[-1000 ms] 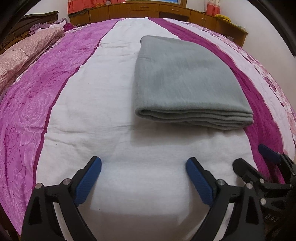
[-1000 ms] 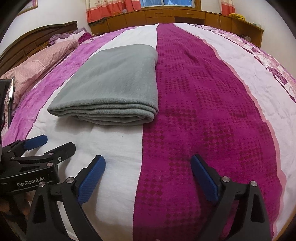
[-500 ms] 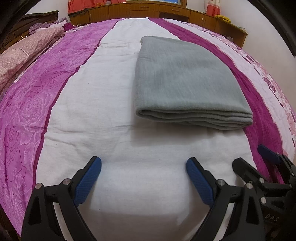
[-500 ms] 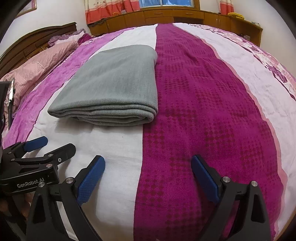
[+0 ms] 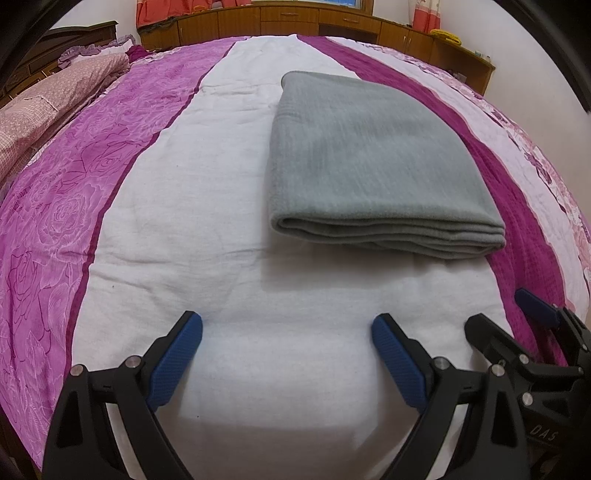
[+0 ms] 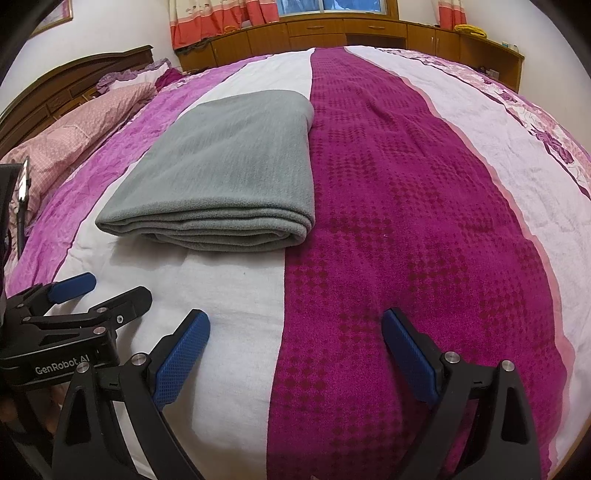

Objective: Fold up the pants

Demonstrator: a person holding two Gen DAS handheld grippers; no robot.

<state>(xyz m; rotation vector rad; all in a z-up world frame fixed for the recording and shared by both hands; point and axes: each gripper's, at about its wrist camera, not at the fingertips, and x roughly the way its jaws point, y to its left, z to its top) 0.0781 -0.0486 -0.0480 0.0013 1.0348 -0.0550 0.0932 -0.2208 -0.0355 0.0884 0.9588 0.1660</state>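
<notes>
The grey pants lie folded into a flat rectangle of several layers on the bed, with the stacked edges facing me. They also show in the right wrist view. My left gripper is open and empty over the white stripe, short of the pants. My right gripper is open and empty, near the pants' right front corner, over the white and dark magenta stripes. Each gripper shows at the edge of the other's view: the right one and the left one.
The bedspread has pink, white and magenta stripes. Pink pillows and a wooden headboard are at the left. Wooden cabinets and curtains run along the far wall.
Both views have tilted up and drawn back a little from the pants. The pants lie as before and both grippers stay open.
</notes>
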